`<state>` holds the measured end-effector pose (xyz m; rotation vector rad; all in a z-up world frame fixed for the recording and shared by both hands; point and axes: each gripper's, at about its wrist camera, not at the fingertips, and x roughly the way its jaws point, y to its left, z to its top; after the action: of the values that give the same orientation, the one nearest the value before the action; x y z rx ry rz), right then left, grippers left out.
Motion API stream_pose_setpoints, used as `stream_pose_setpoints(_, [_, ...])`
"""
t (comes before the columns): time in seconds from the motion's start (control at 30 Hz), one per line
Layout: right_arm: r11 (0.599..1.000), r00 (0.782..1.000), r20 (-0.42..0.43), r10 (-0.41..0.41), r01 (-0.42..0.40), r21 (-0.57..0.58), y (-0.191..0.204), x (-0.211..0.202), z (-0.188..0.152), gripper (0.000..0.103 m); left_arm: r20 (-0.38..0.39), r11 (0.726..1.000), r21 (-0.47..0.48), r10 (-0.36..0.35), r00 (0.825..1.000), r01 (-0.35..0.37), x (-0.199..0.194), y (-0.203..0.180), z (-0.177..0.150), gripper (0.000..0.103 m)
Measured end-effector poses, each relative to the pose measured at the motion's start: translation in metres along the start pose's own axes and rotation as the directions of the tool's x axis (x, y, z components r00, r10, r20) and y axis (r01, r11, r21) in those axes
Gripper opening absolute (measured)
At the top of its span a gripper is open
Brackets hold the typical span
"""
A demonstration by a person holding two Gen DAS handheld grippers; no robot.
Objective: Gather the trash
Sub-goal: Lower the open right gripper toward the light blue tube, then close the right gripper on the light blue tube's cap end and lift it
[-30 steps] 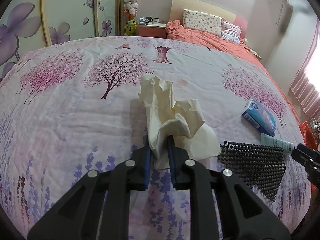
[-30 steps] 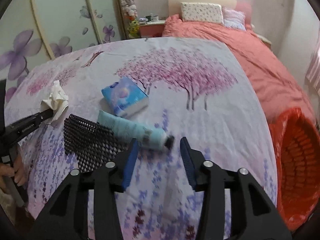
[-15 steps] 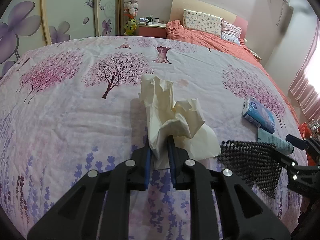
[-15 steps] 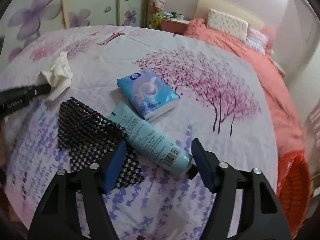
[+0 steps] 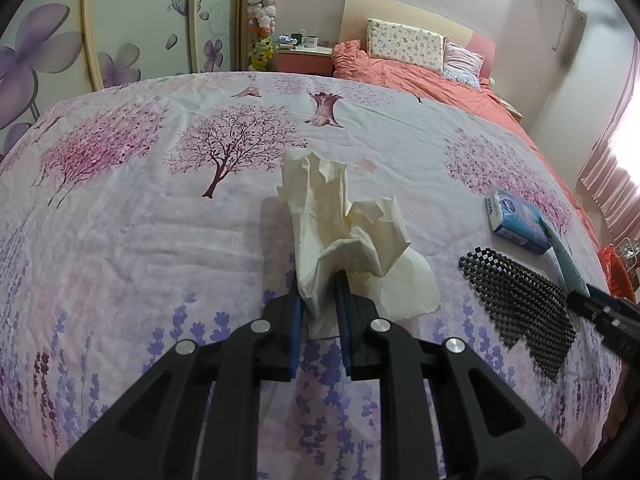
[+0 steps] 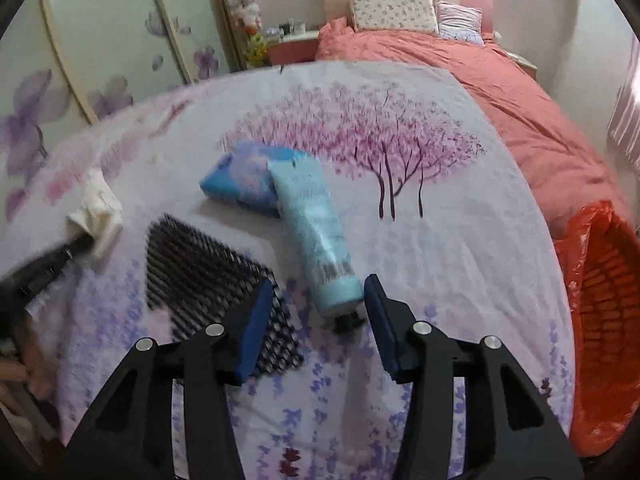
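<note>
Bare bedspread (image 6: 460,248) R of tube (image 6: 320,240); mesh mat (image 6: 208,264) + tissue pack (image 6: 240,180) crowding L.

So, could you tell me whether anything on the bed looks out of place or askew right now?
Several things lie loose on the bedspread: a black mesh mat, rumpled and skewed, and a light blue tube lying across the corner of a blue tissue pack. The crumpled tissue is pinched in the left gripper.

We see the right wrist view smeared by motion blur, the print on the blue tube (image 6: 320,236) unreadable. Beside that tube, the red-lined basket (image 6: 600,320) is cut off by the picture's edge.
</note>
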<state>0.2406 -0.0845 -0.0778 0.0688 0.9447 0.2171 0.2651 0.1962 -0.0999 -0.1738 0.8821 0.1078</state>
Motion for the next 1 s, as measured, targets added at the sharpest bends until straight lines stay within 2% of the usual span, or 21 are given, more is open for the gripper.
stream_pose_setpoints(0.07, [1.0, 0.999, 0.031, 0.021, -0.022, 0.018, -0.004, -0.005, 0.003, 0.052, 0.0, 1.0, 0.002, 0.002, 1.0, -0.002, 0.0, 0.0, 0.0, 0.018])
stream_pose_setpoints(0.17, [1.0, 1.0, 0.025, 0.002, -0.003, 0.014, -0.003, 0.001, 0.006, 0.051, -0.001, 1.0, 0.004, 0.003, 1.0, -0.003, 0.001, 0.0, 0.0, 0.018])
stream_pose_setpoints(0.23, [1.0, 1.0, 0.012, -0.006, 0.005, 0.015, -0.005, 0.006, 0.005, 0.047, -0.001, 1.0, 0.003, 0.002, 1.0, -0.002, 0.001, 0.0, 0.0, 0.018])
stream_pose_setpoints(0.3, [1.0, 1.0, 0.001, -0.008, 0.008, 0.019, -0.006, 0.011, 0.003, 0.036, -0.001, 1.0, 0.002, 0.001, 1.0, -0.001, 0.001, -0.001, 0.001, 0.018])
stream_pose_setpoints(0.5, [0.999, 0.999, 0.032, -0.014, 0.013, 0.03, -0.008, 0.013, 0.002, 0.034, 0.001, 1.0, -0.003, -0.007, 1.0, 0.007, 0.002, -0.001, 0.002, 0.019])
stream_pose_setpoints(0.67, [0.999, 0.999, 0.033, -0.022, 0.021, 0.025, -0.007, 0.016, 0.005, 0.034, 0.006, 1.0, -0.012, -0.024, 1.0, 0.024, 0.005, -0.003, 0.006, 0.029])
stream_pose_setpoints(0.73, [0.999, 0.999, 0.037, -0.037, 0.037, 0.014, -0.005, 0.016, 0.004, 0.031, 0.005, 1.0, -0.006, -0.022, 1.0, 0.022, 0.006, -0.005, 0.007, 0.029])
stream_pose_setpoints(0.77, [0.999, 0.998, 0.038, -0.044, 0.043, 0.01, -0.005, 0.017, 0.004, 0.027, 0.006, 1.0, -0.006, -0.024, 1.0, 0.024, 0.007, -0.006, 0.008, 0.026])
stream_pose_setpoints(0.83, [0.999, 0.998, 0.041, -0.037, 0.037, 0.019, -0.007, 0.016, 0.004, 0.027, 0.001, 0.999, -0.009, -0.034, 0.999, 0.034, 0.008, -0.005, 0.009, 0.014])
stream_pose_setpoints(1.0, [0.998, 0.998, 0.057, -0.025, 0.022, 0.053, -0.014, 0.011, 0.0, 0.026, 0.027, 0.999, 0.003, -0.04, 0.999, 0.04, 0.003, -0.007, 0.012, 0.008])
